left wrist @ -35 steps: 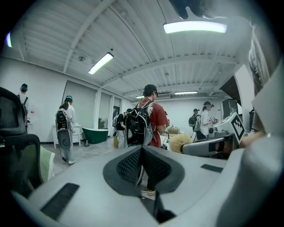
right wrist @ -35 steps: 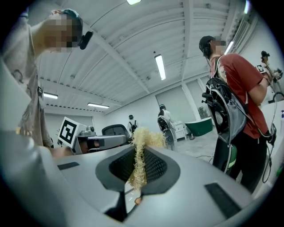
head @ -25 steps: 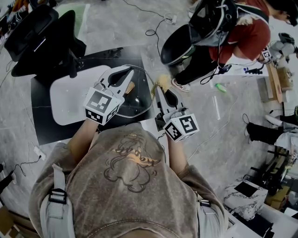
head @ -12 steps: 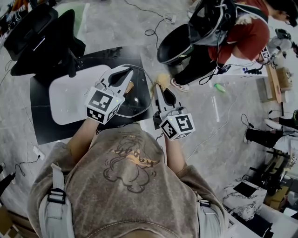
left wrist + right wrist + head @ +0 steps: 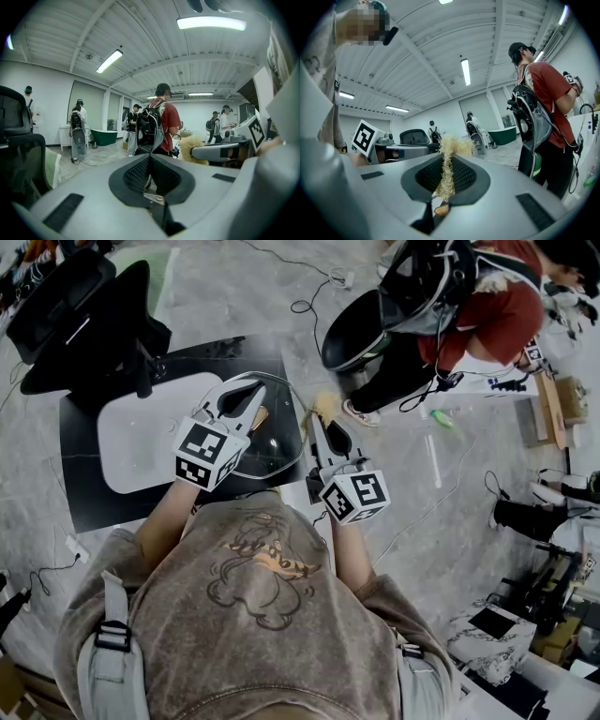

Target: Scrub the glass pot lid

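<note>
1. Glass pot lid (image 5: 281, 442) sat above the table (image 5: 84, 486), its rim pinched in the closed jaws of the left gripper (image 5: 261, 382).
2. Right gripper (image 5: 316, 420) jaws clamped a straw scrubber (image 5: 325, 405) just beside it.

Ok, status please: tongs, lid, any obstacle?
Left tongs shut on lid. Right tongs shut on brush, bristles at lid's right rim. No obstacle seen between them.
</note>
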`<state>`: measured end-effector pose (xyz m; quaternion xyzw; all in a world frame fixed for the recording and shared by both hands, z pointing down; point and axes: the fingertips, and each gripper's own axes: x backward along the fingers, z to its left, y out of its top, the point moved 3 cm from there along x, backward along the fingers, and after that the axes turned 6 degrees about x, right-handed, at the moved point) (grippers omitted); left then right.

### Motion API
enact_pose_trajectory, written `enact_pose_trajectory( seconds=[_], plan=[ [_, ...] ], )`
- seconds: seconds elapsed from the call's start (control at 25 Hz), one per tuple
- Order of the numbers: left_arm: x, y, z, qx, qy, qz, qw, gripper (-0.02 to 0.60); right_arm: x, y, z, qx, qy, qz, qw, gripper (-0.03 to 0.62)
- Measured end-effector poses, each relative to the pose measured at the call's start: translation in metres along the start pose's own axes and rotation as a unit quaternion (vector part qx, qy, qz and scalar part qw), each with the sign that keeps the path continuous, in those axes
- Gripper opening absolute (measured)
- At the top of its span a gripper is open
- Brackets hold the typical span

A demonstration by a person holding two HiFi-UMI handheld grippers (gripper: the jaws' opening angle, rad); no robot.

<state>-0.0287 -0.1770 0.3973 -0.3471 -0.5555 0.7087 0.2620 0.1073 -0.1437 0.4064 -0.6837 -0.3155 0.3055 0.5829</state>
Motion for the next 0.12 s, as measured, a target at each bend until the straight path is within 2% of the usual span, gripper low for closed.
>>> enact_pose_trajectory(
  seconds=[0.12],
  plan=[
    [-0.0029,-0.0037,0.0014,0.005,0.000,0.006,1.0000,0.017,-0.0014,-0.0031,-0.0020,-0.002,0.001,0.004,1.000,0.040]
  ],
)
